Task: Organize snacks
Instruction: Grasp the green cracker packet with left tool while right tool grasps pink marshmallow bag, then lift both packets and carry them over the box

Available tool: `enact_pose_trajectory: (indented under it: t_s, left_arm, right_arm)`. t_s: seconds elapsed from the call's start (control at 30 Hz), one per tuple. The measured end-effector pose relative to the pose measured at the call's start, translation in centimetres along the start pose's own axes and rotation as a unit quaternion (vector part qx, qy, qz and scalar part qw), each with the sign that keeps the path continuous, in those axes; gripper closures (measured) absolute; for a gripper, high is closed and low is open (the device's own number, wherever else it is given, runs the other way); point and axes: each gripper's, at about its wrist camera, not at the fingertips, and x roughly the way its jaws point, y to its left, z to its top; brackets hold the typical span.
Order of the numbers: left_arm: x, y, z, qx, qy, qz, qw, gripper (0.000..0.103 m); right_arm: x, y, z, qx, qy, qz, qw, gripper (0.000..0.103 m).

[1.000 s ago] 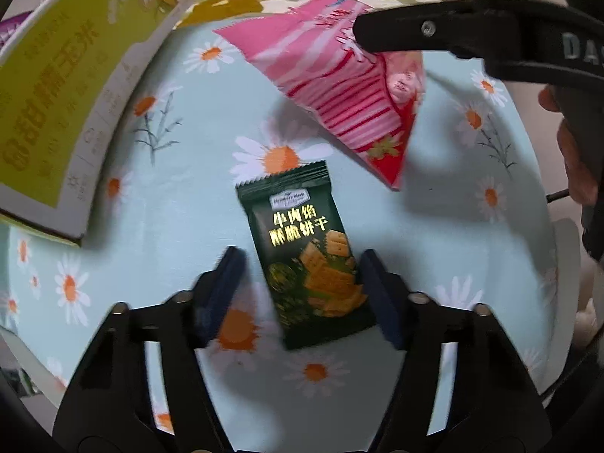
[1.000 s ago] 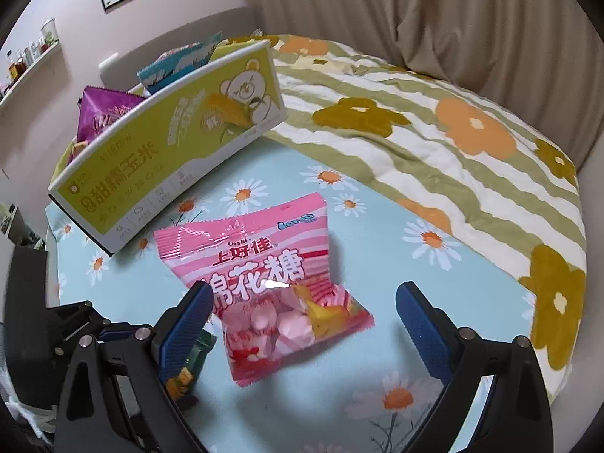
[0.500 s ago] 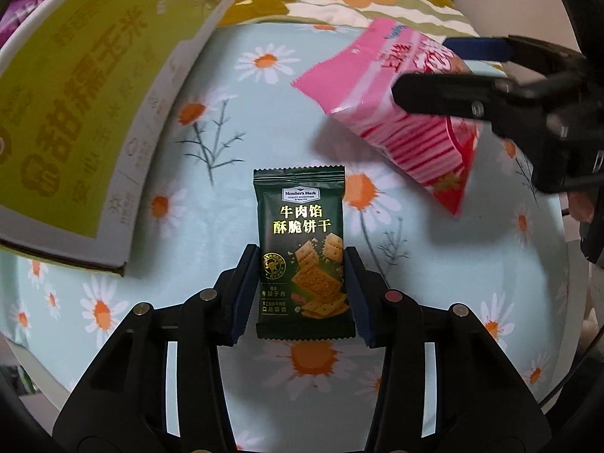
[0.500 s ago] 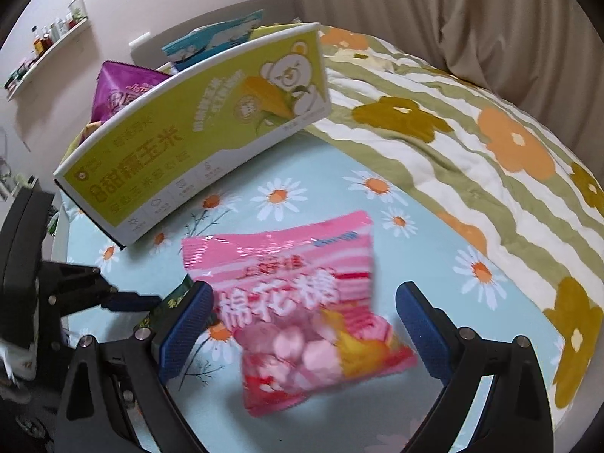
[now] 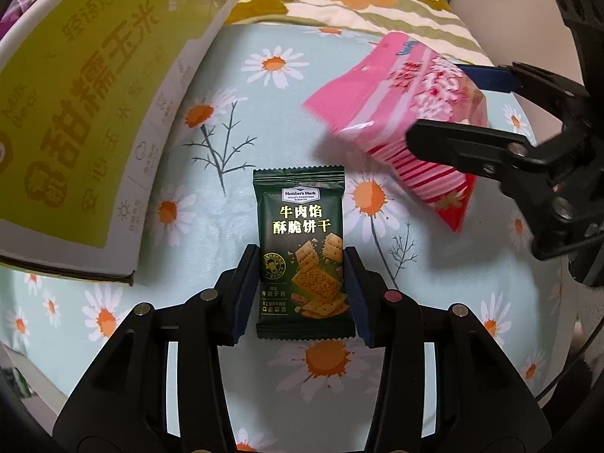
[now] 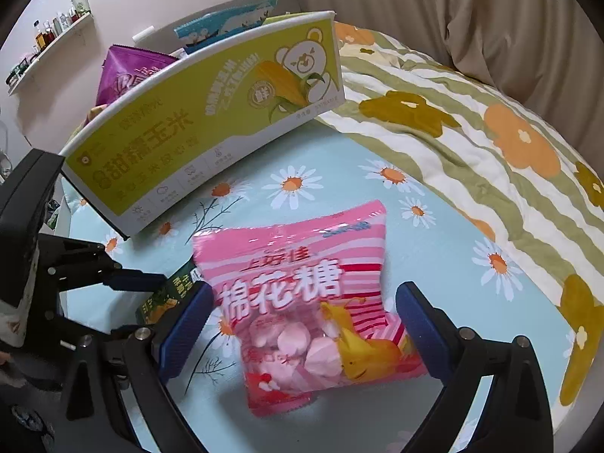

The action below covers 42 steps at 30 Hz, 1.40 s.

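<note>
A dark green cracker packet (image 5: 302, 249) sits between the blue pads of my left gripper (image 5: 302, 290), which is shut on its lower half. In the right wrist view that packet (image 6: 170, 294) peeks out beside the left gripper's fingertip (image 6: 139, 279). A puffy pink marshmallow bag (image 6: 302, 294) lies on the daisy-print sheet (image 6: 339, 196). My right gripper (image 6: 302, 313) stands wide around it, a pad close to each side edge. From the left wrist view the pink bag (image 5: 396, 113) shows between the right gripper's fingers (image 5: 453, 139).
A tall yellow-green carton (image 6: 204, 128) stands behind the snacks, with a purple bag (image 6: 128, 71) and a blue pack (image 6: 226, 26) sticking out of it. A striped flowered quilt (image 6: 472, 120) covers the bed to the right. A wall shelf (image 6: 49, 41) holds bottles.
The left jaws closed from wide onto the green packet and carried it nearer the carton. The right gripper sank a little around the pink bag, still equally wide.
</note>
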Motion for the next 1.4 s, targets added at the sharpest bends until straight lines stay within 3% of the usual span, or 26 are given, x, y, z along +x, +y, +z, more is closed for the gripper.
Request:
enact_pose_trajectory:
  t_s: [0.1, 0.37, 0.43, 0.77, 1.03, 1.4]
  left_arm:
    - [0.0, 0.1, -0.1, 0.002, 0.0, 0.0, 1.0, 0.063]
    - [0.1, 0.2, 0.0, 0.005, -0.004, -0.003, 1.0, 0.063]
    - [0.1, 0.3, -0.1, 0.003, -0.005, -0.005, 1.0, 0.063]
    - [-1.8, 0.9, -0.8, 0.003, -0.019, -0.02, 0.9996, 0.063]
    - [-7.1, 1.1, -1.0, 0.011, -0.062, -0.044, 0.997, 0.063]
    - [-17.4, 4.0, -1.8, 0.014, -0.142, -0.063, 0.9878, 0.063]
  right_arm:
    - [-0.5, 0.3, -0.4, 0.002, -0.006, 0.009, 1.0, 0.006]
    - [1.0, 0.8, -0.8, 0.004, 0.015, -0.019, 1.0, 0.008]
    - [1.3, 0.7, -0.9, 0.011, 0.017, -0.025, 0.999, 0.031]
    - [-0.7, 1.2, -1.8, 0.073, 0.008, -0.056, 0.996, 0.038]
    - [-5.8, 3.9, -1.8, 0.117, -0.021, -0.093, 0.988, 0.038]
    - [-14.7, 10.9, 0.0, 0.16, -0.099, -0.139, 0.972, 0.038]
